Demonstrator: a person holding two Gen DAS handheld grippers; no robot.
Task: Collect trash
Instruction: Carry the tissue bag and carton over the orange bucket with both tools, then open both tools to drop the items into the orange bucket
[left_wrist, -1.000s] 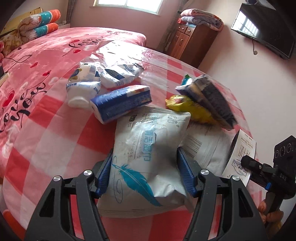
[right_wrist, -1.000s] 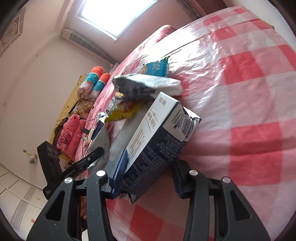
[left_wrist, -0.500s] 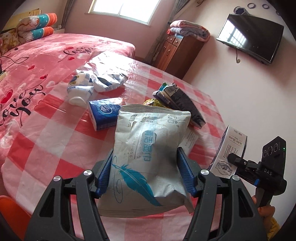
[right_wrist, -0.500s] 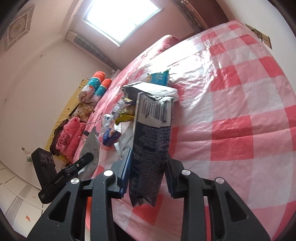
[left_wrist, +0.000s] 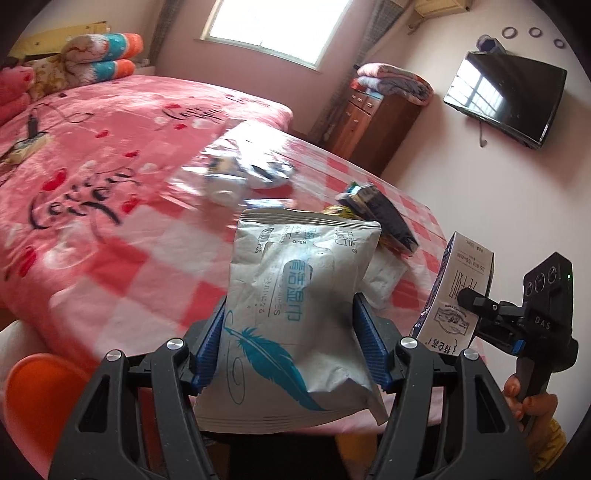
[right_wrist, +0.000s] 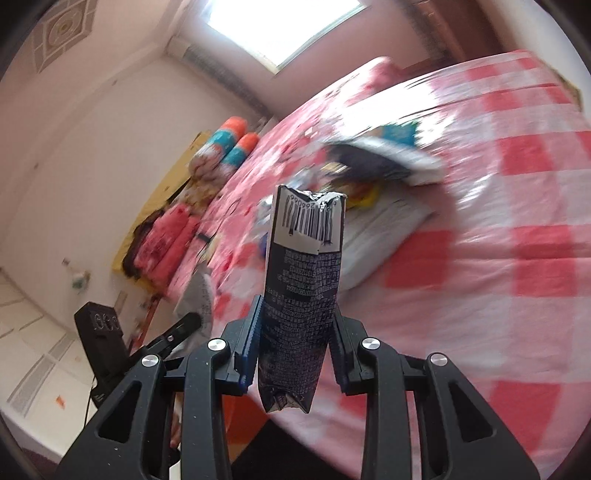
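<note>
My left gripper (left_wrist: 290, 343) is shut on a grey wet-wipes pack (left_wrist: 295, 314) with a blue feather print, held up off the checked table (left_wrist: 122, 273). My right gripper (right_wrist: 295, 343) is shut on a dark, flattened carton (right_wrist: 303, 284) with a barcode at its top, also lifted. That carton (left_wrist: 456, 291) and the right gripper show at the right of the left wrist view. Several wrappers and packs (left_wrist: 251, 173) lie blurred on the table beyond, among them a dark packet (left_wrist: 384, 214) and a white pouch (right_wrist: 384, 229).
An orange bin rim (left_wrist: 37, 391) shows at lower left, below the table edge. A pink bed (left_wrist: 92, 122) lies behind the table, with a wooden cabinet (left_wrist: 373, 125) and a wall TV (left_wrist: 506, 96) at the back right.
Both grippers have lifted and pulled back from the table with their items. The table and remaining trash now look farther away, and the orange bin has come into the left wrist view.
</note>
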